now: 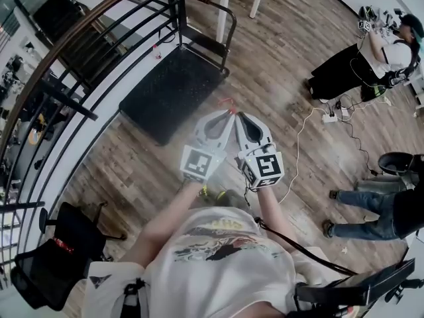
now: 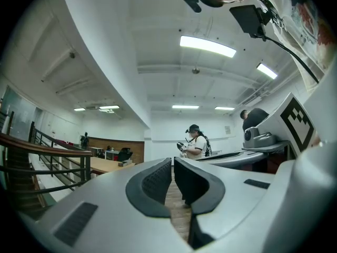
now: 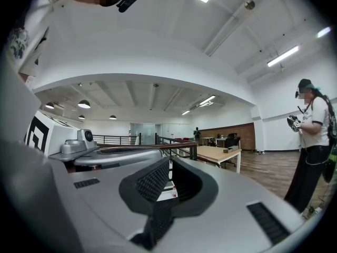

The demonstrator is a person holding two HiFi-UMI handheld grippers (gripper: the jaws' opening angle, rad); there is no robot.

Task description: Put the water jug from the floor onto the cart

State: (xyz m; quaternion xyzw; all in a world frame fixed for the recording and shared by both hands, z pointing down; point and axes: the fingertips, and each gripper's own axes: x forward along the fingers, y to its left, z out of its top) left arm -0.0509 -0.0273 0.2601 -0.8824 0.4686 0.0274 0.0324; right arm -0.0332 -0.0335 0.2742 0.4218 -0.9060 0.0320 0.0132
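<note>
Head view alone shows the flat black platform cart (image 1: 173,90) on the plank floor (image 1: 278,65) beside the dark railing (image 1: 179,5), just past both grippers. Side by side, the left gripper (image 1: 227,114) and right gripper (image 1: 238,115) are each clenched on nothing. Gripper views look across the room instead. No view lets the water jug be made out.

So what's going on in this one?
A person holds a gripper in each hand. The left gripper and the right gripper sit side by side, aimed at the black flat cart beside the railing. Both have their jaws together with nothing between them. No water jug shows in any view, so the lift has not yet begun. Another person stands apart on the wooden floor.
</note>
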